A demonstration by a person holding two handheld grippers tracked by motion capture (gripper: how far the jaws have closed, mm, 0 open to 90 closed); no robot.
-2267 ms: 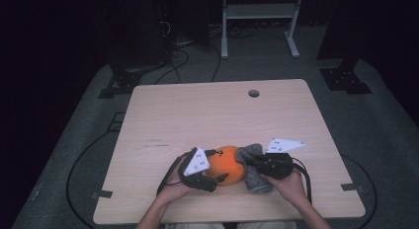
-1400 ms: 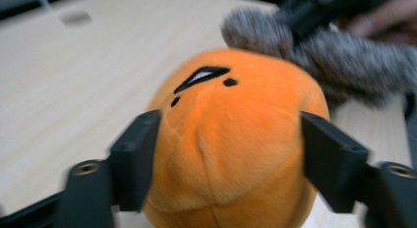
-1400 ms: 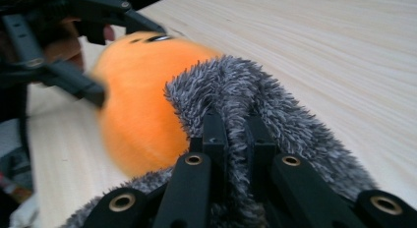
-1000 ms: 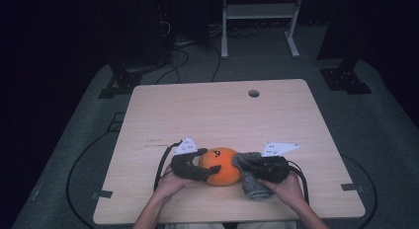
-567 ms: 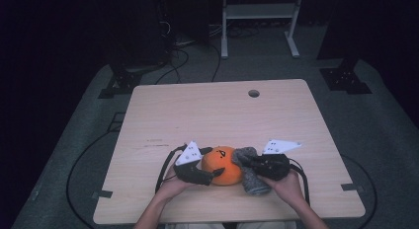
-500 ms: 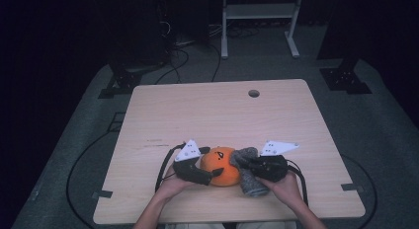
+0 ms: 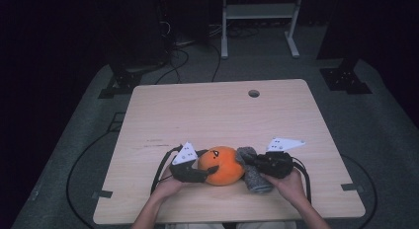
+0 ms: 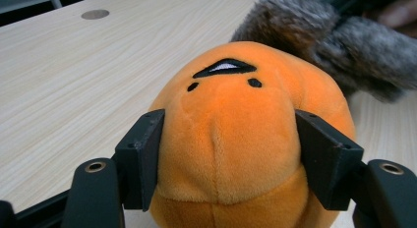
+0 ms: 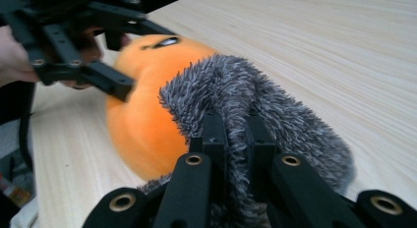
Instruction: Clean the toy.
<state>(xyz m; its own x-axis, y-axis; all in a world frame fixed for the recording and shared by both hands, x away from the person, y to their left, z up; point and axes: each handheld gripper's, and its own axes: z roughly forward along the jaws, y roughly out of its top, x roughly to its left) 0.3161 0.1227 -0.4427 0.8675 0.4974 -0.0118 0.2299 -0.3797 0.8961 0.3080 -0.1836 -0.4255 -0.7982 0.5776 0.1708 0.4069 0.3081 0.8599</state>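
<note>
Near the front edge of the surface [image 7: 163, 120], the left hand-held gripper [image 8: 226, 154] clasps the orange plush toy [image 7: 221, 165]. The right hand-held gripper [image 9: 236, 134] pinches the grey furry cloth [image 7: 252, 171] touching it; both are grasped, separation seemingly unfinished.

dim room | table evenly lit | soft shadows | motion blur

No readable text

The round orange plush toy [image 8: 246, 139] carries only a stitched face, and the pale wooden tabletop [image 7: 222, 110] bears no lettering or numbers.
</note>
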